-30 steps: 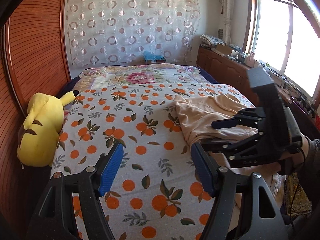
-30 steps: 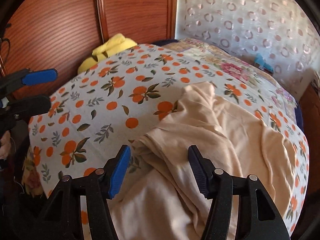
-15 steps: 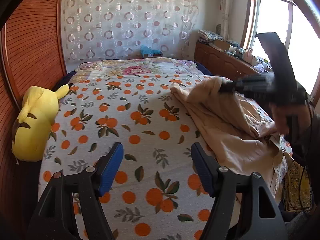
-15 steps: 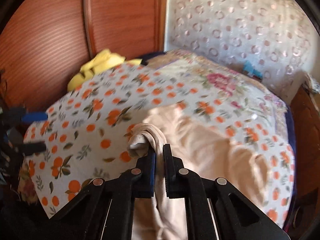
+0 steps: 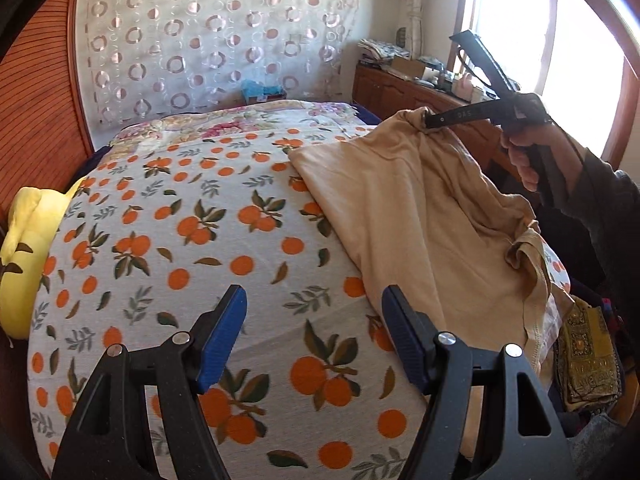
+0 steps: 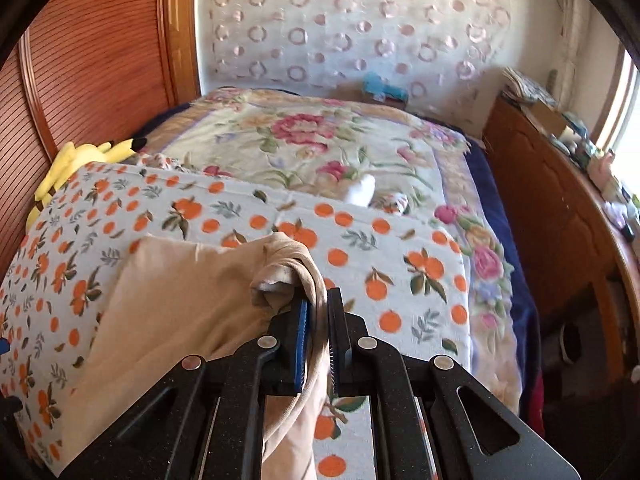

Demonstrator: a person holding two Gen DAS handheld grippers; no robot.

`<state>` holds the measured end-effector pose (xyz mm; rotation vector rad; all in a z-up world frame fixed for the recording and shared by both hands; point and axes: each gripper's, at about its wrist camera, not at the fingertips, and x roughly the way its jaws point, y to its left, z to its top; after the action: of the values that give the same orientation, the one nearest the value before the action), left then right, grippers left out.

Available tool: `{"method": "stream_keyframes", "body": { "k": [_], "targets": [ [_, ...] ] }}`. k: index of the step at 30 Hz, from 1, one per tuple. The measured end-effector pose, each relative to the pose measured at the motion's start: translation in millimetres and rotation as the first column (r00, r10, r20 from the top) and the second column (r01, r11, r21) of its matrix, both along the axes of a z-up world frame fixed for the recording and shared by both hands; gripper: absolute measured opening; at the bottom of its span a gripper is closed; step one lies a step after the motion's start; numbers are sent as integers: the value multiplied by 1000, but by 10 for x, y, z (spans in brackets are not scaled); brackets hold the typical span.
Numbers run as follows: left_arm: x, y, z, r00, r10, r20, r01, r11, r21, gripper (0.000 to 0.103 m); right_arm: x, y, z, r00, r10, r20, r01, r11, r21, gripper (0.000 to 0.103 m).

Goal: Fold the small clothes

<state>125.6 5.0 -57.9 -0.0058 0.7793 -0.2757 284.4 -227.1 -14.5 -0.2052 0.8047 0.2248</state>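
A beige garment (image 5: 420, 216) lies on the right half of the orange-print bedspread (image 5: 200, 240). One bunched edge of it is lifted off the bed by my right gripper (image 5: 430, 120), held in a person's hand. In the right wrist view the cloth (image 6: 168, 300) runs between the blue pads of my right gripper (image 6: 318, 304). The pads still pinch it, though the jaws are opening slightly. My left gripper (image 5: 313, 300) stands open above the bedspread, just left of the garment's near edge, with nothing between its fingers.
A yellow plush toy (image 5: 24, 248) lies at the bed's left edge against the wooden panel wall (image 6: 100, 60). A floral quilt (image 6: 304, 140) covers the far end. A wooden cabinet (image 6: 540, 200) with clutter runs along the right under the window. A patterned olive cloth (image 5: 588, 360) hangs at the near right.
My right gripper shut on a bunch of the beige garment and carried it up and toward the far right of the bed. The left gripper drifted forward, still open.
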Motion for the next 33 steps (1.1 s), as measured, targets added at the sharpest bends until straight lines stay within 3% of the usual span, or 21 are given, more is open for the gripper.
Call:
{"method": "stream_keyframes", "body": {
  "k": [2,4,8,13,17,22,25,27,29,33],
  "targets": [
    [-2,-60,-24,1000,-12,-8,12,1000,1,71,-46,-8,-27,999,-25,21,25,999,-27,38],
    [-6,-127,-49,1000,-26,-15,26,1000,0,71,-167,-31,16,999,-26,47,28,999,-33,53],
    [-48,-267,-90,998,-59,-25,58,998,-10,71,-645,-33,26,997,28,75,-28,1000,-4,54],
    [-116,-445,-176,994,-95,-47,95,995,-12,71,-1389,15,-129,990,136,44,-139,989,59,54],
    [-132,-525,-222,993,-103,-60,103,995,-5,71,-1729,96,-258,989,138,61,-143,987,75,54],
    [-161,-548,-254,992,-103,-69,104,995,7,71,-1937,190,-321,981,185,55,-190,974,126,54],
    [-153,-539,-291,991,-104,-79,104,995,0,71,-1887,146,-407,979,200,38,-203,974,105,54],
    [-169,-555,-326,991,-105,-87,106,994,0,71,-1785,164,-490,982,189,18,-190,978,83,50],
    [-190,-582,-348,989,-112,-91,113,994,1,71,-1767,48,-467,982,188,5,-188,979,77,16],
    [-246,-609,-342,988,-124,-87,124,992,-3,71,-1982,-62,-399,981,192,21,-193,977,90,6]
  ]
}}
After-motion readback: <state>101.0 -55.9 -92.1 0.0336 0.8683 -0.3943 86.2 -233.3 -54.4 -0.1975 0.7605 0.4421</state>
